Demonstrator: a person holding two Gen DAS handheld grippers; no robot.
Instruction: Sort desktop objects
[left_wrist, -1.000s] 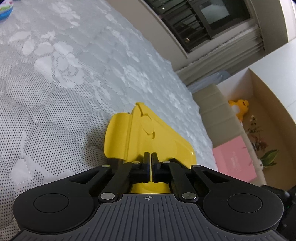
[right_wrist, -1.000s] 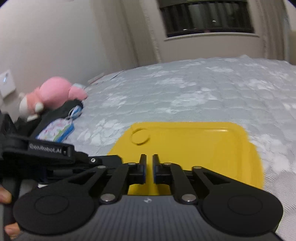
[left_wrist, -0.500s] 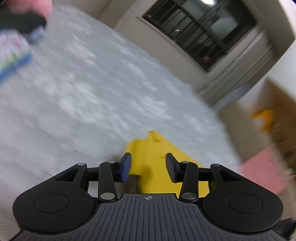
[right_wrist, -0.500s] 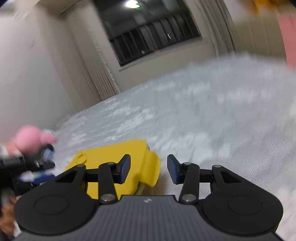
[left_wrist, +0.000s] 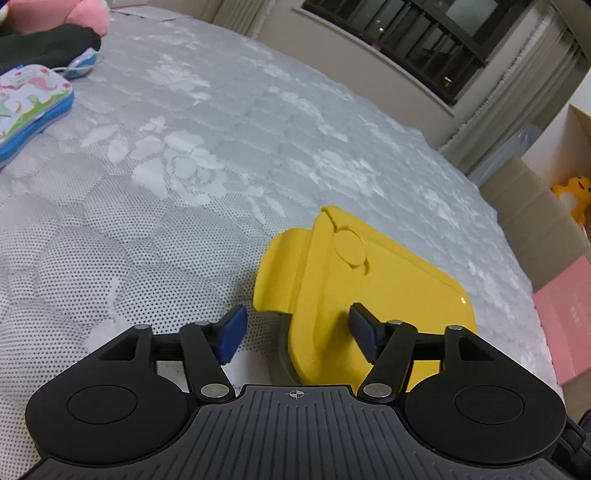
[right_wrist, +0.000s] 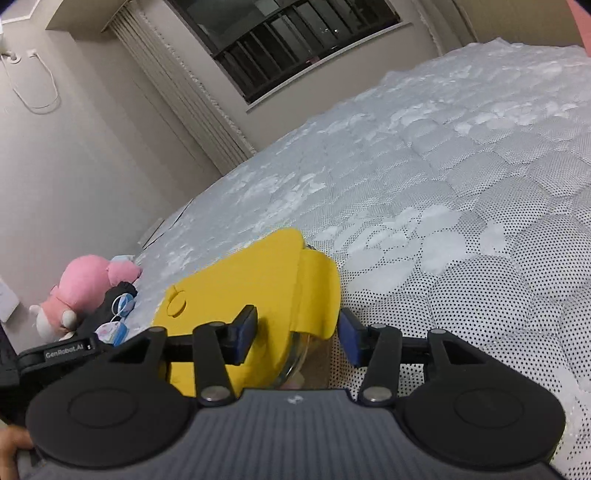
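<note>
A yellow-lidded clear container (left_wrist: 373, 291) lies on the grey quilted bed (left_wrist: 184, 166). My left gripper (left_wrist: 297, 334) stands open just behind its near end, one finger to the left of the lid flap and one over the lid. In the right wrist view the same container (right_wrist: 251, 288) lies in front of my right gripper (right_wrist: 297, 336), which is open with its fingers on either side of the lid's flap edge. Neither gripper holds anything. A patterned blue-edged pouch (left_wrist: 26, 107) lies at the far left.
A pink plush toy (right_wrist: 81, 284) and a dark cloth (left_wrist: 44, 46) sit at the bed's far left with a small blue tag (right_wrist: 123, 304). Cardboard boxes (left_wrist: 535, 218), a pink box (left_wrist: 569, 317) and a yellow toy (left_wrist: 576, 192) stand off the bed's right edge. The other gripper's body (right_wrist: 55, 350) shows at left.
Both grippers went from shut on the yellow-lidded container to open and have drawn back a little. The container now rests on the bed.
</note>
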